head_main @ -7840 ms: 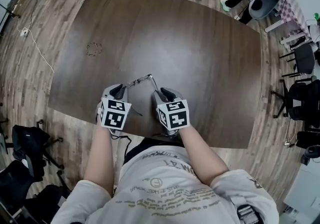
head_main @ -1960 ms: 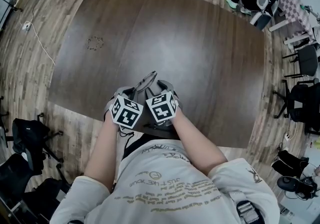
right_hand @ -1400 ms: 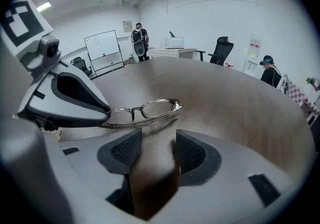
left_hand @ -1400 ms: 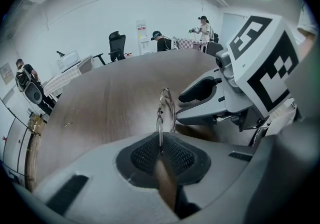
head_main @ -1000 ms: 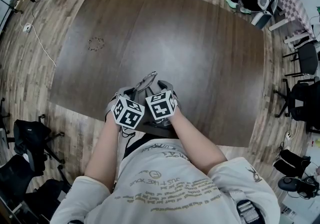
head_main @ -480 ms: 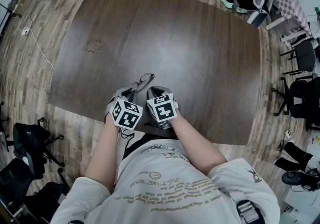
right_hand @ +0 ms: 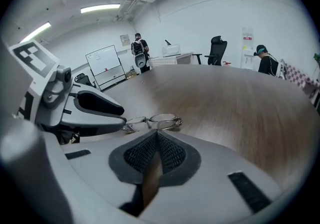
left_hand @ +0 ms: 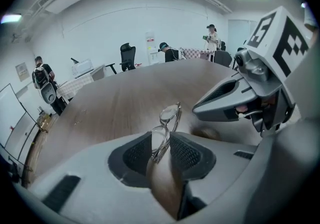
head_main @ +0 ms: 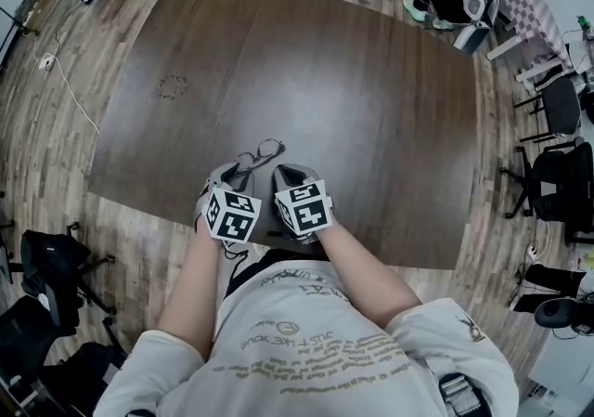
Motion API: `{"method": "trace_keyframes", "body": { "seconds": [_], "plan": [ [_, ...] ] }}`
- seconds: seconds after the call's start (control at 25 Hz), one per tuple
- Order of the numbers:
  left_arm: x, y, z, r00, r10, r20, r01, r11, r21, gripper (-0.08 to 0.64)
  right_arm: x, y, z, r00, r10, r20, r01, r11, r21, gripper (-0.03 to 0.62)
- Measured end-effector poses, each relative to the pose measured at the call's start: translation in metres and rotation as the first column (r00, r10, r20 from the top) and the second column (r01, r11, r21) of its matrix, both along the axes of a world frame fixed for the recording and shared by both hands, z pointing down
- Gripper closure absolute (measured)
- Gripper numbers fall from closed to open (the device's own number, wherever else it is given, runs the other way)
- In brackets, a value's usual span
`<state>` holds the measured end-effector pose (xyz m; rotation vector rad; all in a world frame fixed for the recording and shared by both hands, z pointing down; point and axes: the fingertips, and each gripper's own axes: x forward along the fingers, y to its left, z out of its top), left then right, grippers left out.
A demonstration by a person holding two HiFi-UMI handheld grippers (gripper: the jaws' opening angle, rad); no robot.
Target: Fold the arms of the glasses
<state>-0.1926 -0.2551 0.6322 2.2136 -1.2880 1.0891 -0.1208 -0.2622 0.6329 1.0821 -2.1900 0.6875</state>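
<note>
A: Brown table (head_main: pixel 353 99), near edge. Where are the glasses (left_hand: pixel 169 115) held?
B: Clamped betw. pads of left gripper (left_hand: pixel 161 143), lenses fwd. Right gripper (right_hand: pixel 156 140): jaws pressed together, nothing gripped; glasses seen just beyond.

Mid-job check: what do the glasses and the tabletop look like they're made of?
Glasses: thin wire frame, probably metal, with a silvery glint; the lenses are clear, but I can't tell glass from plastic. Table: dark brown top with wood grain, either wood or laminate; satin finish with a soft pale sheen.
</note>
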Motion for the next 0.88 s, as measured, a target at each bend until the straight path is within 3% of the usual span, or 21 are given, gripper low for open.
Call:
{"method": "trace_keyframes", "body": {
  "seconds": [0.08, 0.12, 0.2, 0.44, 0.64, 0.88],
  "plan": [
    [-0.002, -0.001, -0.010, 0.998, -0.040, -0.051, 0.041, 0.999, 0.004, 0.455, -0.001, -0.001, -0.010, 1.000, -0.001, 0.015, 0.001, 0.999, 0.034, 0.577],
    [-0.004, -0.001, -0.015, 0.996, -0.063, -0.069, 0.064, 0.998, 0.009, 0.500, -0.001, -0.002, -0.016, 1.000, 0.001, 0.024, -0.002, 0.999, 0.051, 0.577],
    [-0.009, 0.000, -0.027, 0.993, -0.096, -0.075, 0.098, 0.995, 0.035, 0.537, -0.003, -0.002, -0.030, 0.999, 0.012, 0.049, -0.015, 0.997, 0.076, 0.578],
    [-0.011, 0.000, -0.076, 0.978, -0.143, -0.155, 0.163, 0.979, 0.123, 0.546, -0.005, -0.011, -0.090, 0.979, 0.072, 0.190, -0.099, 0.986, 0.136, 0.578],
    [-0.021, 0.003, -0.132, 0.953, -0.175, -0.247, 0.233, 0.945, 0.228, 0.546, -0.011, -0.010, -0.151, 0.962, 0.066, 0.264, -0.132, 0.961, 0.241, 0.578],
    [-0.030, 0.012, -0.212, 0.929, -0.145, -0.341, 0.272, 0.891, 0.364, 0.546, -0.018, 0.004, -0.227, 0.956, 0.022, 0.293, -0.142, 0.907, 0.396, 0.580]
  ]
}}
